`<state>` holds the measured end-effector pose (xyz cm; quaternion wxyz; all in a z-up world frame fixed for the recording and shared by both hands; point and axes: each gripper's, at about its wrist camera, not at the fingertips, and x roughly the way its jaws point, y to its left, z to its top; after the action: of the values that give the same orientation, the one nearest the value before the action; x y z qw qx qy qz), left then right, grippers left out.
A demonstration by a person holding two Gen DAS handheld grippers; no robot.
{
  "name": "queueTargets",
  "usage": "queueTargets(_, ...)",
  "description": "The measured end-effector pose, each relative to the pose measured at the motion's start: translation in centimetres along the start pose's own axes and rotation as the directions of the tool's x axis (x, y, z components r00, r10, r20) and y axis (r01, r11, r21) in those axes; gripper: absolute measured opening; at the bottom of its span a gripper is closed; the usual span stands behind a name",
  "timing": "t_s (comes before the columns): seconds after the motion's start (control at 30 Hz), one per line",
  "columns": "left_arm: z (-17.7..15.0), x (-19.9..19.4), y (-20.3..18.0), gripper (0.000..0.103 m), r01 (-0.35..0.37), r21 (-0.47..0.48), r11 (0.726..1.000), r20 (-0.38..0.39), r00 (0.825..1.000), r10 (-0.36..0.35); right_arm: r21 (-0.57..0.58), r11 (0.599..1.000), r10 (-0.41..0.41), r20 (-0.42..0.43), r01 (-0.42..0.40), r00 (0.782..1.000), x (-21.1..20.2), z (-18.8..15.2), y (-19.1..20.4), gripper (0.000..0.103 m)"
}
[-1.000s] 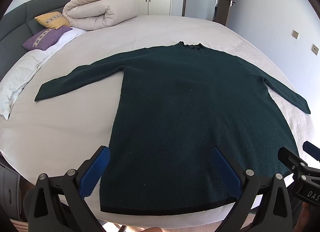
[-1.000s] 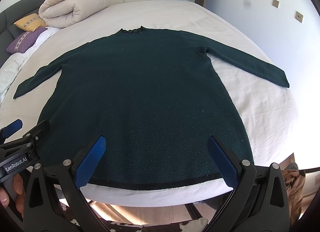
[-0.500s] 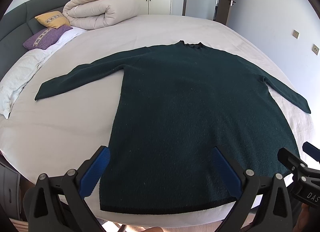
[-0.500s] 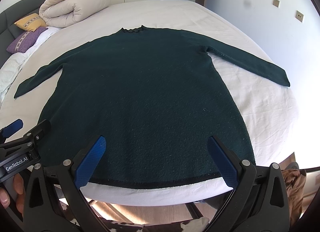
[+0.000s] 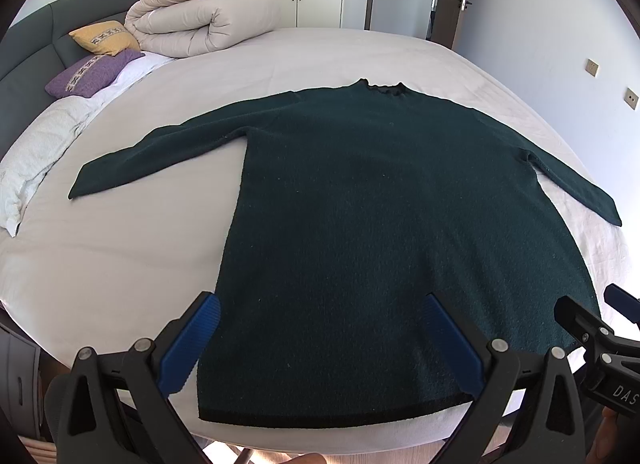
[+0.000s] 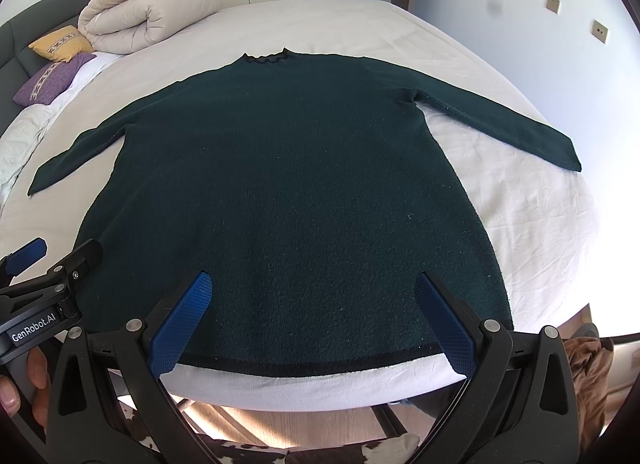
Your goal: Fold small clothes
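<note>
lying flat on bed: sweater

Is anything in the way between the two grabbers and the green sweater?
Nothing visible is. The sweater lies flat on the bed, and the open left gripper and right gripper hover over its near hem.

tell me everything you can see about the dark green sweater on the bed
The sweater is dark green, of a fuzzy, wool-like knit, with a small ruffled collar and a black band along the hem. It lies flat and unfolded on the white bed sheet, collar away from the cameras, hem by the near edge of the bed. Both long sleeves are spread out to the sides. Only the sheet touches it; both tongs hang open near the hem, holding nothing.
</note>
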<state>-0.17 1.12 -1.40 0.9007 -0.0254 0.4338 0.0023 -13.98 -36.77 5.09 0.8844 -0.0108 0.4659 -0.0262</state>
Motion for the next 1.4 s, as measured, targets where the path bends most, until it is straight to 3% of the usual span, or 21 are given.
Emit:
queueTargets(0.73,0.0,0.4,0.5,0.103,0.020,-0.024,1.000,-0.020,1.000,-0.020,-0.006,1.000,-0.002,-0.008,0.002,1.000,0.1,-0.1,0.3,0.103)
queueTargets(1.07,0.8,1.3,3.7,0.103,0.040,-0.098,0.994,-0.004,0.999,-0.040,-0.029,1.000,-0.011,-0.027,0.010,1.000,0.9,0.6,1.5,0.103)
queueTargets(1.27,3.0,2.5,10.5,0.103,0.105,-0.297,0.949,0.028,0.994,-0.102,-0.036,0.999,0.027,-0.041,-0.028,0.999,1.8,1.5,2.7,0.103)
queueTargets(1.33,4.0,2.6,13.1,0.103,0.140,-0.353,0.925,0.081,0.990,-0.118,-0.034,0.998,0.054,-0.040,-0.055,0.998,2.0,2.0,3.1,0.103)
queueTargets(1.4,5.0,3.2,16.2,0.103,0.242,-0.417,0.876,0.146,0.969,-0.198,-0.038,0.995,0.088,-0.023,-0.089,0.996,1.8,2.9,3.8,0.103)
